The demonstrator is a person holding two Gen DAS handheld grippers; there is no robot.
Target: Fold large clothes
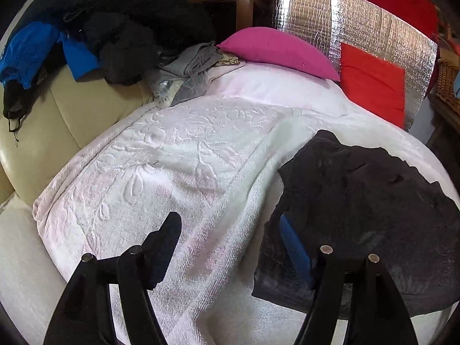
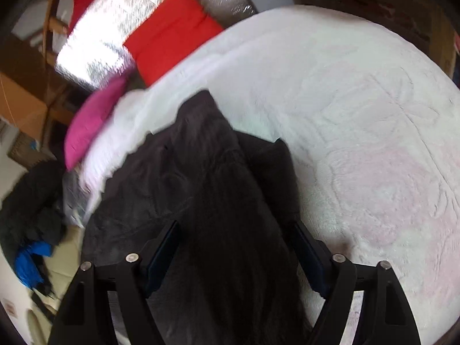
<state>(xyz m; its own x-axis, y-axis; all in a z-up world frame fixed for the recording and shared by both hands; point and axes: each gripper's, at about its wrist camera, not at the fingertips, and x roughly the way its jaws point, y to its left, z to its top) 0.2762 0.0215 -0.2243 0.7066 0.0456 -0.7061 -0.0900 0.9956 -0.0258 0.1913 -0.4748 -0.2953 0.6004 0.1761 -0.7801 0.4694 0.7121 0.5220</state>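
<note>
A dark grey-black garment (image 1: 362,201) lies bunched on the white embossed blanket (image 1: 178,155) at the lower right of the left wrist view. My left gripper (image 1: 230,230) is open above the blanket, its right finger at the garment's left edge, nothing between the jaws. In the blurred right wrist view the same garment (image 2: 201,172) runs up between the jaws of my right gripper (image 2: 234,238), which stands wide open over it. The blanket (image 2: 359,115) spreads to the right.
A pile of black and blue clothes (image 1: 95,34) lies on the cream sofa back (image 1: 57,120) at the left. A pink pillow (image 1: 276,49), red cushion (image 1: 373,83) and silver foil panel (image 1: 345,20) stand behind. A wicker basket (image 1: 448,83) is far right.
</note>
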